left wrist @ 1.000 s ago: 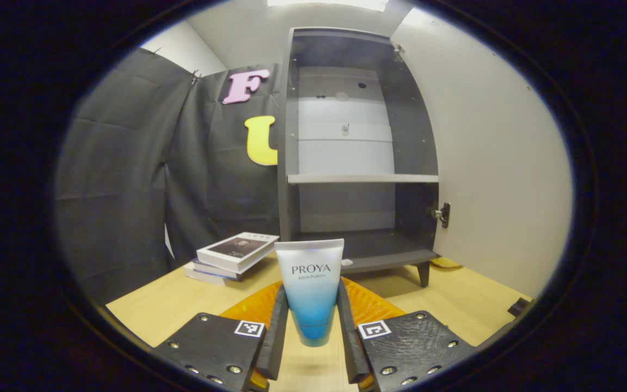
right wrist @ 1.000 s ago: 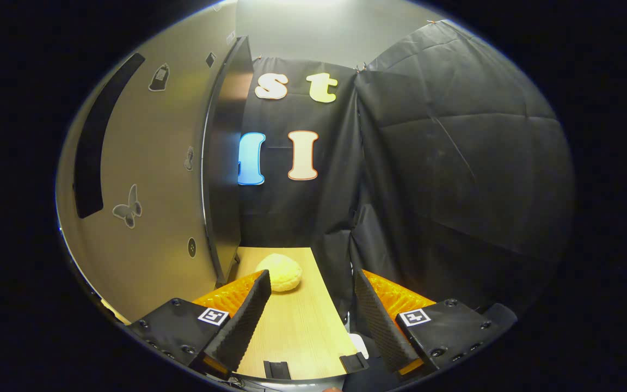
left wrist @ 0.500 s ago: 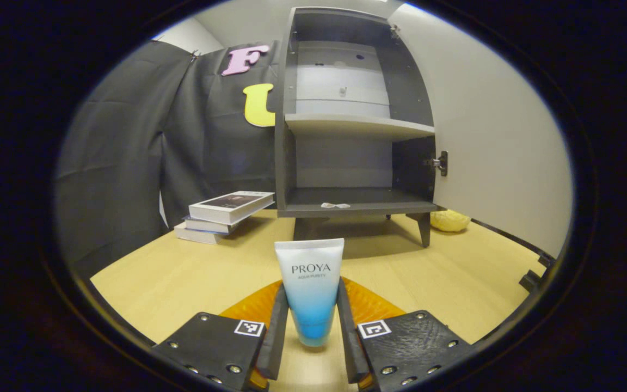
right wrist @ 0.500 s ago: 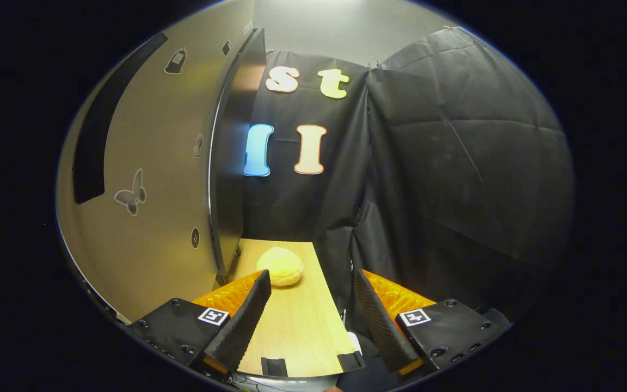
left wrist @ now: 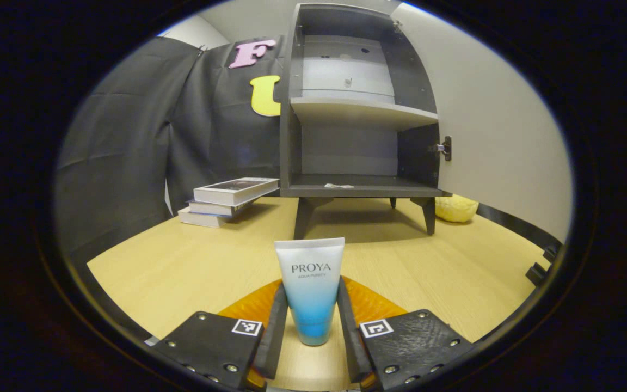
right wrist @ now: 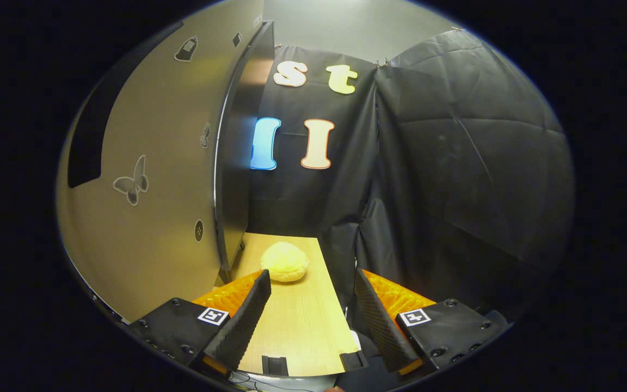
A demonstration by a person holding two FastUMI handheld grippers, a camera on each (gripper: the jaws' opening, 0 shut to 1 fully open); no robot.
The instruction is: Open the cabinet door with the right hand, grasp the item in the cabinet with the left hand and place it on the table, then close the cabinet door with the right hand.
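Between the left gripper (left wrist: 310,326)'s two fingers the cosmetic tube (left wrist: 309,288) stands upright, cap down, pinched on both sides. It's dropping: a second ago the cabinet (left wrist: 357,109)'s lower shelf sat level with the tube's top, and now the whole cabinet rides high ahead of the claw, legs showing, with a broad stretch of wooden table (left wrist: 183,267) opening up under and around the tube. Ahead and to the left of the claw sits a stack of books (left wrist: 230,198); ahead and to the right hangs the open cabinet door (left wrist: 493,130), a yellow plush ball (left wrist: 455,208) at its foot. I'd call this the last stretch of the set-down, cap close to the tabletop, though contact can't be confirmed. Over to the right gripper (right wrist: 311,316): fingers spread wide, holding nothing, barely shifted over the last second. The door's outer face with its butterfly sticker (right wrist: 131,184) looms just to its left, the plush ball ahead. It looks poised to push the door closed once the tube is let go.
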